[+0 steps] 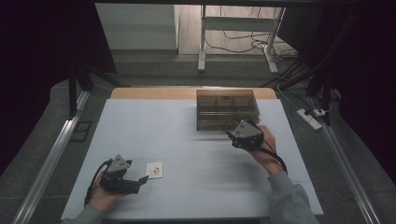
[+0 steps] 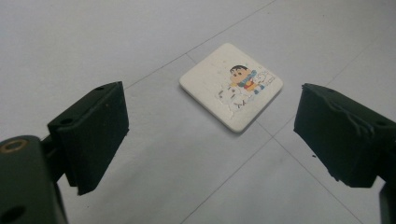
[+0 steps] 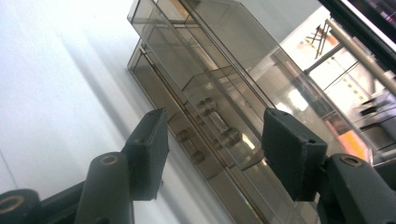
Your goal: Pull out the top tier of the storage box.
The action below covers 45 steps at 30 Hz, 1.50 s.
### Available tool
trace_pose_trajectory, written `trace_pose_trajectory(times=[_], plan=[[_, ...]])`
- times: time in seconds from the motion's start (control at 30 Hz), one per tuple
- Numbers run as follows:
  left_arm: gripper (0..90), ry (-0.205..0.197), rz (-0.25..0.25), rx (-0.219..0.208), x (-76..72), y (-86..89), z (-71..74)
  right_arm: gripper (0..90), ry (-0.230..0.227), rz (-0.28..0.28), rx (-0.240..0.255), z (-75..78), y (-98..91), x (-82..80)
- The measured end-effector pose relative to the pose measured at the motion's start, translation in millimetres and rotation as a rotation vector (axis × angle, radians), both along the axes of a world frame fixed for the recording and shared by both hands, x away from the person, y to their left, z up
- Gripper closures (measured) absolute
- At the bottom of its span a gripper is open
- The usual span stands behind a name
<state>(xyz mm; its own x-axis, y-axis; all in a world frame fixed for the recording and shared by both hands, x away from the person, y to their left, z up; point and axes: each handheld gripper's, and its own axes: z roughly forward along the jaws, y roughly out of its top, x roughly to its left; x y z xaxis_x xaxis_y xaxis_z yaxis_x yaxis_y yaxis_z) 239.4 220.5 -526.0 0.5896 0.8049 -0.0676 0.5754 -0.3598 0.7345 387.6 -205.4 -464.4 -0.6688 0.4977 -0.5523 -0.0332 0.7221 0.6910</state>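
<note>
Before left gripper (image 2: 210, 140) — flat, rounded-square tile (image 2: 231, 85).

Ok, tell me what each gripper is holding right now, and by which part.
Nothing is held. The left gripper is open, with the picture tile lying flat on the table ahead of it. The right gripper is open before the clear box's latch.

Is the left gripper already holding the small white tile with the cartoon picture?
No. The tile lies flat on the table, ahead of the left gripper, whose open jaws do not touch it.
</note>
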Motion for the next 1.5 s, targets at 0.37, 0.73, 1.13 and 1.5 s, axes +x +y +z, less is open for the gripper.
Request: trace_pose_trajectory(times=[0.37, 0.73, 1.13, 1.5], plan=[[10.2, -0.001, -0.001, 0.0, 0.0, 0.2, 0.0, 38.9, 0.107, 0.01, 0.101, 8.3, -12.9, 5.3], [10.2, 0.0, -0.002, 0.002, 0.1, -0.5, -0.4, 37.9, 0.129, 0.031, 0.122, 22.1, -15.3, 5.3], [10.2, 0.001, -0.006, 0.002, 0.2, -0.4, -0.5, 38.7, 0.151, 0.042, 0.123, 23.9, -15.5, 10.7], [10.3, 0.0, -0.008, 0.006, 0.4, -1.0, -0.6, 39.8, 0.174, 0.046, 0.132, 29.3, -18.5, 19.2]])
